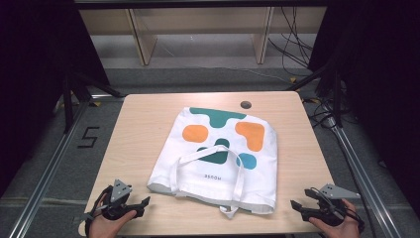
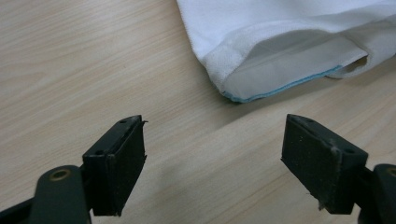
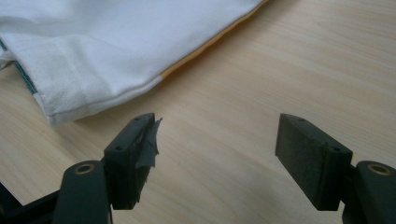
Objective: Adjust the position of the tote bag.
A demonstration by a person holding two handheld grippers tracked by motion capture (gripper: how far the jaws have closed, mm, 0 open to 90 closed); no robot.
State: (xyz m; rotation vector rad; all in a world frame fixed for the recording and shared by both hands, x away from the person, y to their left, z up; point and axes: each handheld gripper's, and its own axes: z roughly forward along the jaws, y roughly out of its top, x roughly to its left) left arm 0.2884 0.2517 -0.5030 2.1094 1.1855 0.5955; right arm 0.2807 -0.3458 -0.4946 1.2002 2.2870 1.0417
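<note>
— Where's the bag?
— Flat on the counter, mid-frame.
— And the grippers?
— Left gripper lower left, right gripper lower right, both with jaws apart, empty.

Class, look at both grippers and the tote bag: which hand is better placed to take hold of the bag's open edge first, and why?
Probably left: the left gripper, jaws open, faces the tote bag at its gaping mouth corner. The right gripper, also open, faces a flat, closed corner.

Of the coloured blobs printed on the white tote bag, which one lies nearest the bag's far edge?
The dark green blob on the white fabric tote bag. It runs along the far edge, while the two orange blobs, the light blue one and the other green one lie closer to the handles.
</note>
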